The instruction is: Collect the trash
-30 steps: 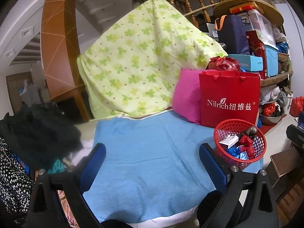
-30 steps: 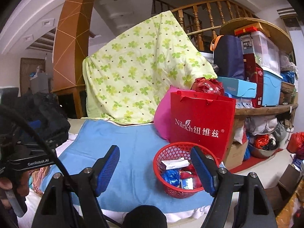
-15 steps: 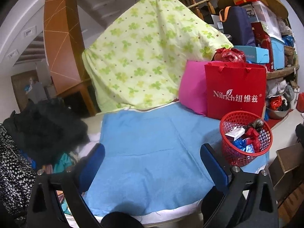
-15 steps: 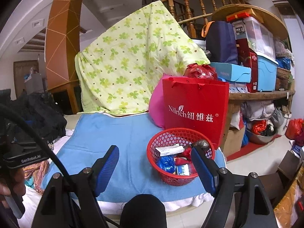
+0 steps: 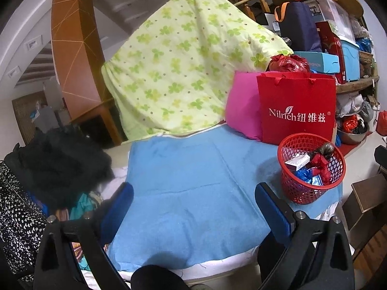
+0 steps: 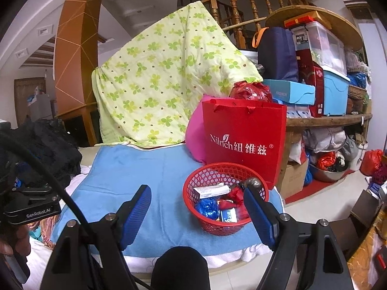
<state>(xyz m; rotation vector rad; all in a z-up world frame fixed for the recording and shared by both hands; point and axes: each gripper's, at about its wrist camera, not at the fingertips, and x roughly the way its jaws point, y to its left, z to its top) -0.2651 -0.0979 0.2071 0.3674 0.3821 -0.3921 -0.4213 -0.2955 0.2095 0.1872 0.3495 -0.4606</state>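
A red mesh basket [image 5: 305, 194] [image 6: 212, 226] sits on the blue towel [image 5: 183, 183] [image 6: 159, 176] at its right front corner. Inside lie a white carton [image 6: 211, 190], blue and red crumpled wrappers [image 6: 207, 206] and a dark foil ball [image 6: 251, 182]. My left gripper [image 5: 193, 201] hovers open over the bare towel, left of the basket, with nothing between its fingers. My right gripper [image 6: 197, 199] is open too, close in front of the basket; its right finger overlaps the basket's right rim in view. Whether it touches I cannot tell.
A red paper bag [image 6: 241, 142] and a pink cushion [image 6: 194, 133] stand behind the basket, under a green clover quilt [image 6: 159, 82]. Dark clothes [image 5: 53, 166] pile at the left. Crowded shelves [image 6: 326, 118] rise at the right. The other gripper's body [image 6: 31, 207] shows at far left.
Both views have tilted slightly, so the towel and basket sit a little differently in frame. In the right wrist view the basket drifted left, then back right. Both grippers stayed open.
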